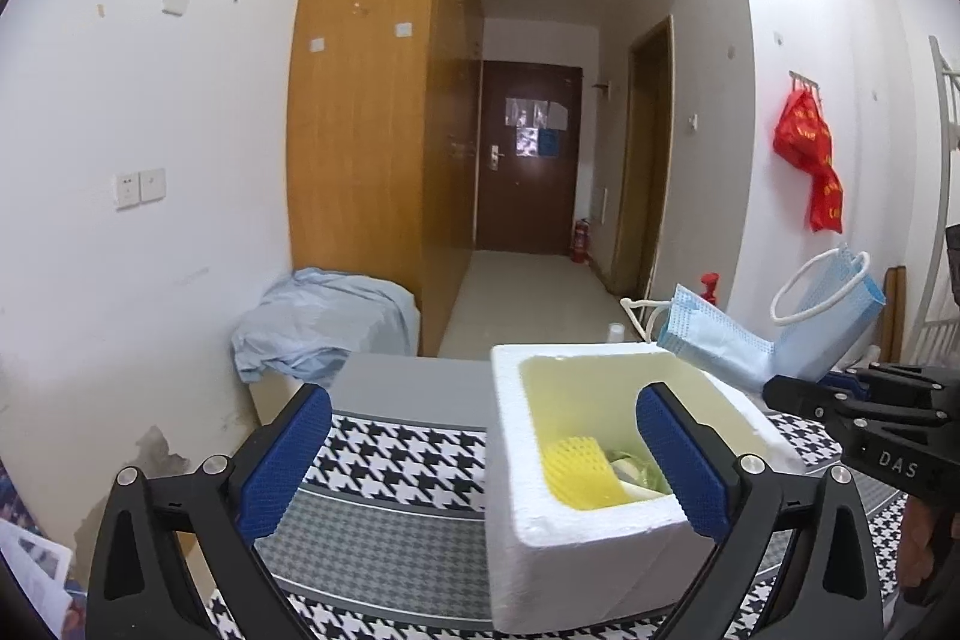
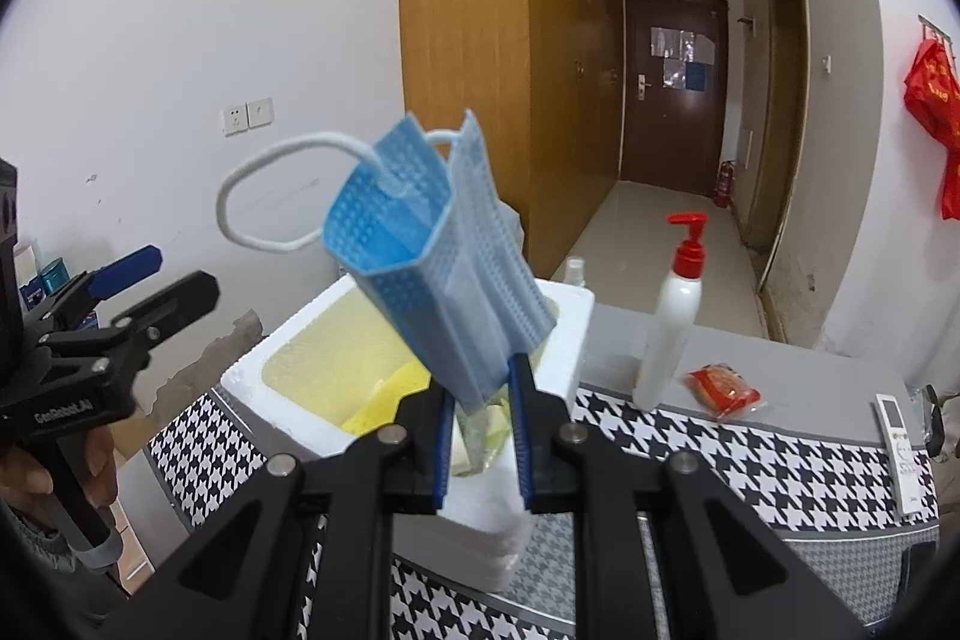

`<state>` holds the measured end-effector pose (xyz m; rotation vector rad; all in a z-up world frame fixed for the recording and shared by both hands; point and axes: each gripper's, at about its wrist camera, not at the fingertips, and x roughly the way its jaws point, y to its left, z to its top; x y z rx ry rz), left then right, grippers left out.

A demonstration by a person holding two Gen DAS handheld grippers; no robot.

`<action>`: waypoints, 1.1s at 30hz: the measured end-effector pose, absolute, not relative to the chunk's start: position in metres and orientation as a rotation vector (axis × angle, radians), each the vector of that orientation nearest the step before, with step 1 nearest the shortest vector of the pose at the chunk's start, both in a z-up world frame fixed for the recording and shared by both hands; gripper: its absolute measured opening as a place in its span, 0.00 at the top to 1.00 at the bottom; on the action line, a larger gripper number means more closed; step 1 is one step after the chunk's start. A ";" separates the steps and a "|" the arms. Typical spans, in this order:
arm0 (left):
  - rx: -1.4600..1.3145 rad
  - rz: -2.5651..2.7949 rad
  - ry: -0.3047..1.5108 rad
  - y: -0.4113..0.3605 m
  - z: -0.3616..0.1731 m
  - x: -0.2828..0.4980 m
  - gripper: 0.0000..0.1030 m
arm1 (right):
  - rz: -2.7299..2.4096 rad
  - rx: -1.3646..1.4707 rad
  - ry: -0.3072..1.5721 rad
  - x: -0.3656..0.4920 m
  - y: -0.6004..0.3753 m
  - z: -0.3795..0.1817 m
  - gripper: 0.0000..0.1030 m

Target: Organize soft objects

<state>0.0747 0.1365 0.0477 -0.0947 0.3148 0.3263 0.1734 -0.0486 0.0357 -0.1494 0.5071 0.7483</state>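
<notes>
Mask: blue face mask [image 2: 441, 268] is pinched at its lower end by the right gripper [image 2: 483, 436] and held up above the near edge of the foam box [image 2: 570, 340].
Left gripper [image 1: 480, 460]: jaws are spread wide – nothing is held between the pads.
Box: white foam, set on the houndstooth cloth [image 2: 750, 460]; a yellow net sleeve [image 1: 579, 472] is seen inside.
Right side: pump bottle [image 2: 675, 310] and red packet [image 2: 723, 391] – beside the box.

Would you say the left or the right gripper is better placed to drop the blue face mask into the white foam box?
Right, most likely. The right gripper is shut on the face mask, which hangs just above the open foam box. The left gripper is open and empty, so it would need to take the mask first.
</notes>
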 end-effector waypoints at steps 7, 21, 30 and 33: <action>-0.075 0.337 0.309 0.139 0.045 0.069 0.01 | 0.746 -0.165 0.531 0.181 -0.032 0.034 0.80; -0.095 0.336 0.321 0.152 0.036 0.069 0.01 | 0.755 -0.206 0.579 0.188 -0.013 0.024 0.31; -0.089 0.330 0.321 0.152 0.037 0.068 0.01 | 0.756 -0.203 0.564 0.180 -0.015 0.027 0.31; -0.081 0.322 0.321 0.148 0.038 0.067 0.01 | 0.753 -0.192 0.562 0.178 -0.020 0.028 0.31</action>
